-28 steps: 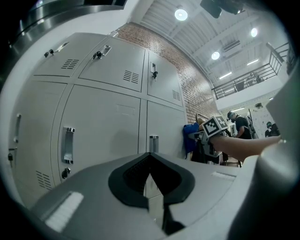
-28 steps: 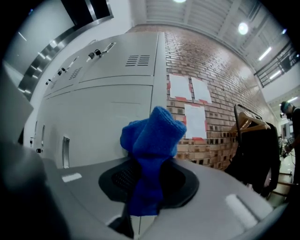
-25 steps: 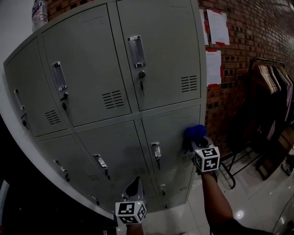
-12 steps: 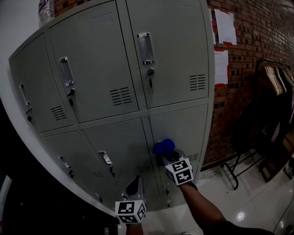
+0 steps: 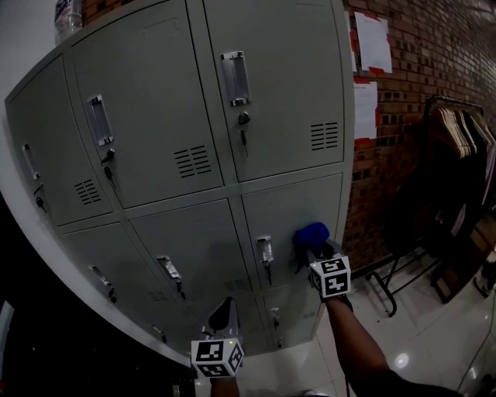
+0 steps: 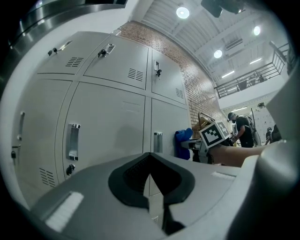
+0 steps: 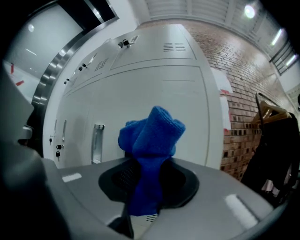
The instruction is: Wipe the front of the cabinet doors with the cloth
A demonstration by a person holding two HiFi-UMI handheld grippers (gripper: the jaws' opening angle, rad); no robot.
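The head view takes in the whole grey cabinet [image 5: 194, 155], with a brick wall [image 5: 422, 93] to its right hung with paper sheets [image 5: 370, 43], and a rack of hangers [image 5: 457, 132] beyond. There the blue cloth [image 5: 311, 233] sits against the lower right door [image 5: 291, 203], just right of that door's handle [image 5: 265, 250], with the right gripper [image 5: 315, 248] behind it and the forearm running down to the frame's bottom edge. The right gripper view adds what the head view is too far off to show: the right gripper [image 7: 146, 190] has its jaws clamped on the cloth [image 7: 152, 136], which stands up in a bunched wad above them and hangs down between them. The left gripper [image 5: 225, 308] is low, near the bottom doors and well apart from the cloth. In its own view the left gripper [image 6: 150, 163] has its jaws pressed together with nothing between them. That view also sees the cloth [image 6: 183, 143] side-on (it appears to meet the door face), and, far right, a person [image 6: 242, 130] standing under ceiling lights [image 6: 183, 12].
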